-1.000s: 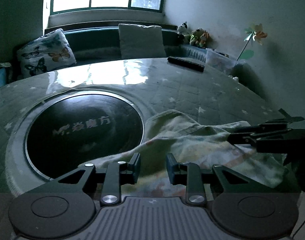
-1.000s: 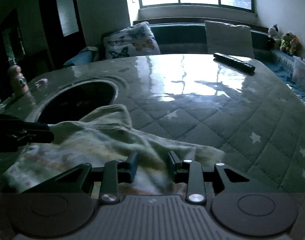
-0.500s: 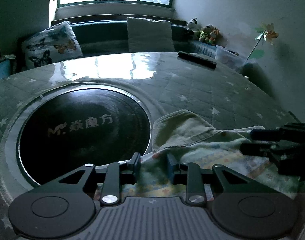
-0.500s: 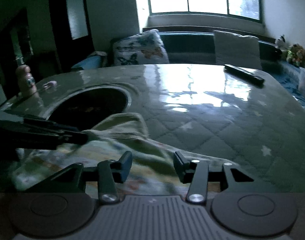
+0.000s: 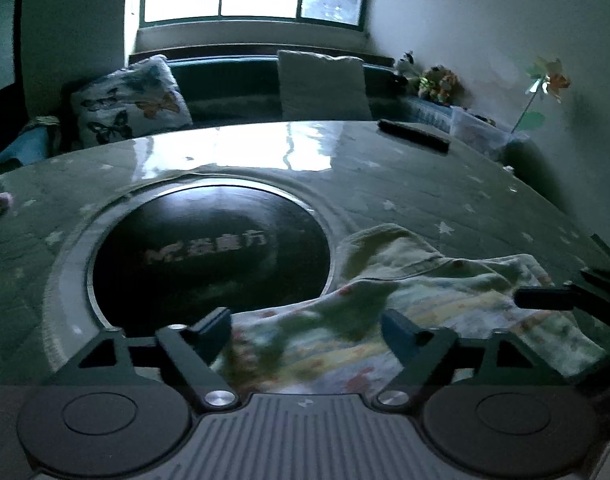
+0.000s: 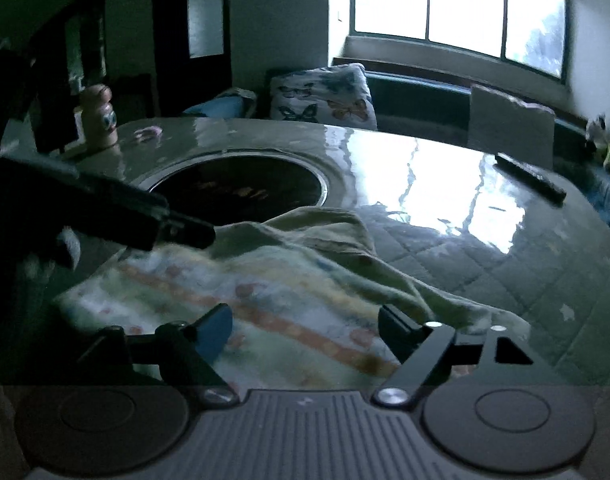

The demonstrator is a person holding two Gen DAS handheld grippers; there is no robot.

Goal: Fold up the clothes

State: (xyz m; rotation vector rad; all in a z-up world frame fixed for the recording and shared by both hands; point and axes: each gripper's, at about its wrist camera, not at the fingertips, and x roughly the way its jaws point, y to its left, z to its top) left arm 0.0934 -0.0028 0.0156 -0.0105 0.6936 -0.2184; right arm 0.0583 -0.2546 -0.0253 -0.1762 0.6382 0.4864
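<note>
A pale garment (image 5: 417,308) with faded coloured stripes lies crumpled on the quilted table, partly over the rim of a round black inset. It also shows in the right wrist view (image 6: 289,292). My left gripper (image 5: 307,330) is open, its jaws wide apart just above the garment's near edge. My right gripper (image 6: 305,330) is open too, jaws wide over the striped part. Each gripper shows in the other's view, the right one (image 5: 565,298) at the garment's right side, the left one (image 6: 117,216) at its left side.
The round black inset (image 5: 209,256) with a metal rim sits in the table (image 5: 445,188). A black remote (image 5: 413,136) lies far right. A small bottle (image 6: 99,116) and a pink item (image 6: 147,133) stand at the far left edge. Cushions and a bench lie beyond.
Both grippers have opened wide and let go of the garment, which now lies on the table. Both have pulled back slightly.
</note>
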